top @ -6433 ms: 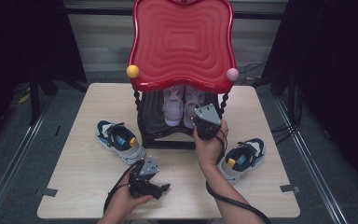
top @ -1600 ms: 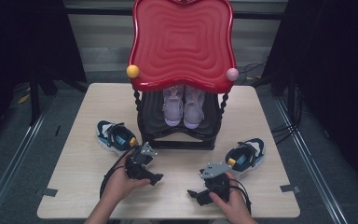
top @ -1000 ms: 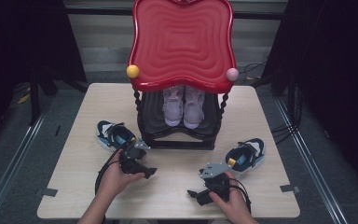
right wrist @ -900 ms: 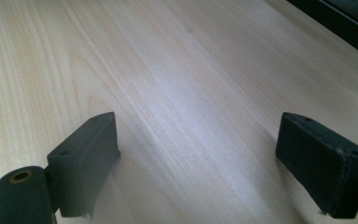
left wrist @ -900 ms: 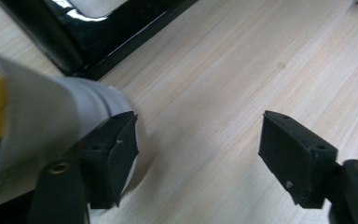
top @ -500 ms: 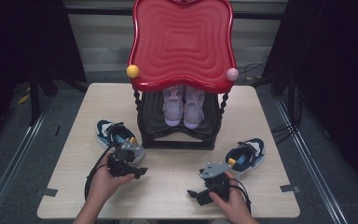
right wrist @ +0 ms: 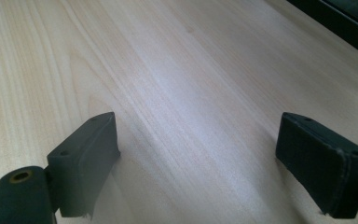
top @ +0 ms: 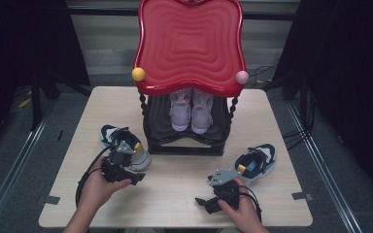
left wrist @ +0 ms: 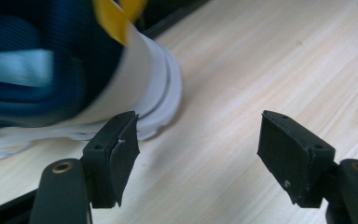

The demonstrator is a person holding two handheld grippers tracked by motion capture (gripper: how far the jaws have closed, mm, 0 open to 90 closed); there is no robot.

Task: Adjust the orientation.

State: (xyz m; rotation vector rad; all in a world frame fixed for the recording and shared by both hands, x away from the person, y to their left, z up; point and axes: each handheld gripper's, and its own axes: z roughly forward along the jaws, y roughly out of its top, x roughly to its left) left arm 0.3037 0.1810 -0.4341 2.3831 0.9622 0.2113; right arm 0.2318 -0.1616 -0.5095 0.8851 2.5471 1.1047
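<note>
A blue and white sneaker (top: 126, 145) with a yellow tag lies on the table left of the stand. My left gripper (top: 128, 171) is just in front of it, open. In the left gripper view the sneaker's white sole (left wrist: 140, 93) is beside my left jaw, and bare wood shows between the jaws of the left gripper (left wrist: 200, 154). A matching sneaker (top: 256, 164) lies at the right. My right gripper (top: 208, 200) rests low near the table's front edge, left of that sneaker. The right gripper (right wrist: 196, 158) is open over bare wood.
A black stand (top: 187, 141) with a red wavy top (top: 190, 46) is at the table's middle back. A pair of pink shoes (top: 190, 110) sits on its lower shelf. Its top carries a yellow ball (top: 138, 74) and a pink ball (top: 242, 77).
The right hand came down from the pink shoes to the front of the table, then stayed still. The left hand has slid left, up to the left sneaker.
</note>
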